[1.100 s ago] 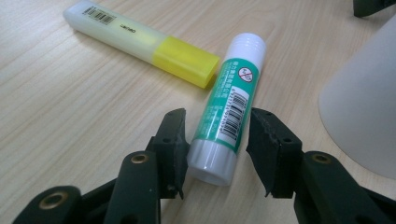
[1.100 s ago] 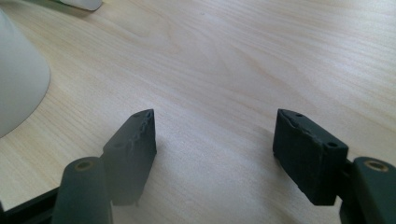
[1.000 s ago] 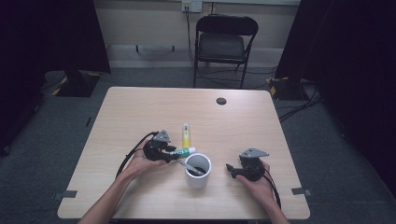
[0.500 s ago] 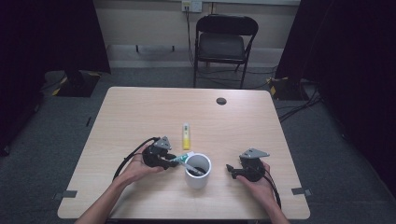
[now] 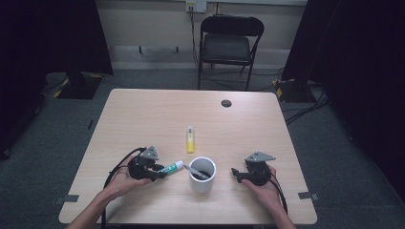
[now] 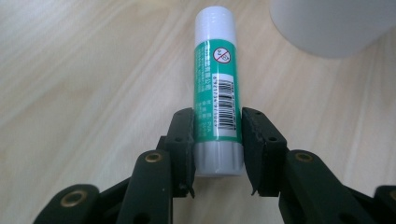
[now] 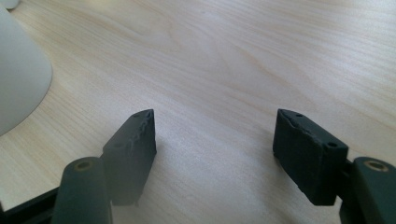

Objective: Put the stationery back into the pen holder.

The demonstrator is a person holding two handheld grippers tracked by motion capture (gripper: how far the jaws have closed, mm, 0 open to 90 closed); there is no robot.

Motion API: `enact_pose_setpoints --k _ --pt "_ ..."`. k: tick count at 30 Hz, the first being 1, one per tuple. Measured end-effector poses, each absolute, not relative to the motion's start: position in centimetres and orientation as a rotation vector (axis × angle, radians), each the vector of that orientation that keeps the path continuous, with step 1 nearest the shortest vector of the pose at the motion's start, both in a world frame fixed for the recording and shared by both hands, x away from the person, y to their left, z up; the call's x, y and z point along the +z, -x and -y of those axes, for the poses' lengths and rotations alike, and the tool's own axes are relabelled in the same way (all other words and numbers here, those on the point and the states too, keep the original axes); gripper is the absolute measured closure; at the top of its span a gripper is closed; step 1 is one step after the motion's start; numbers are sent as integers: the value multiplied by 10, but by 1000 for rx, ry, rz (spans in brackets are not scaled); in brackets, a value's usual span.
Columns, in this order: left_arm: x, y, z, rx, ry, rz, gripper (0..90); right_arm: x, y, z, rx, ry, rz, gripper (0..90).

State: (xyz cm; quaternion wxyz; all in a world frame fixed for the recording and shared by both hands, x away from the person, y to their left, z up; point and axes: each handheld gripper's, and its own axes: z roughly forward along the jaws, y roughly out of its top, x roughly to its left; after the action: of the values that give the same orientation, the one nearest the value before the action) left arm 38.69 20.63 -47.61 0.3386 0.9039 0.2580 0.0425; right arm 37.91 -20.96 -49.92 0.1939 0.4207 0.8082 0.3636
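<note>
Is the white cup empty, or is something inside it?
Not empty. In the high view, the white cup stands upright with a pen leaning inside.

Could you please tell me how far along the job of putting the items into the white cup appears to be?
Done: a dark pen already leans in the white cup. In hand: the left gripper is clamped on the green glue stick, its cap pointing at the cup. Left: dropping it in, then the yellow stick lying on the table. The right gripper rests open.

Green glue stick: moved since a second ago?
Yes. The green glue stick, clamped in the left gripper, has come away from beside the yellow marker, toward the table's near edge, and now points at the white cup.
</note>
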Motion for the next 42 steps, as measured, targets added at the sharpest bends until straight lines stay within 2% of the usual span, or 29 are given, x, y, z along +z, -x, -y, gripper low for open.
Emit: enact_pose_setpoints --k 11,25,32,34,38,42 --pt "-476 -369 -255 151 -2314 -814 656 -499 -379 210 1020 -1181 -2265 293" --pt "-480 -367 -256 155 -2302 -841 646 -499 -379 209 1019 -1182 -2264 293" --pt "-479 -371 -252 168 -2292 -862 523 -499 -379 209 1019 -1182 -2264 293" --pt "-477 -375 -249 172 -2289 -871 458 -499 -379 209 1019 -1182 -2264 293" --pt "-469 -385 -241 182 -2256 -855 432 -499 -379 209 1019 -1181 -2264 293" --pt "-469 -393 -232 172 -2288 -834 441 -499 -379 209 1019 -1182 -2264 293"
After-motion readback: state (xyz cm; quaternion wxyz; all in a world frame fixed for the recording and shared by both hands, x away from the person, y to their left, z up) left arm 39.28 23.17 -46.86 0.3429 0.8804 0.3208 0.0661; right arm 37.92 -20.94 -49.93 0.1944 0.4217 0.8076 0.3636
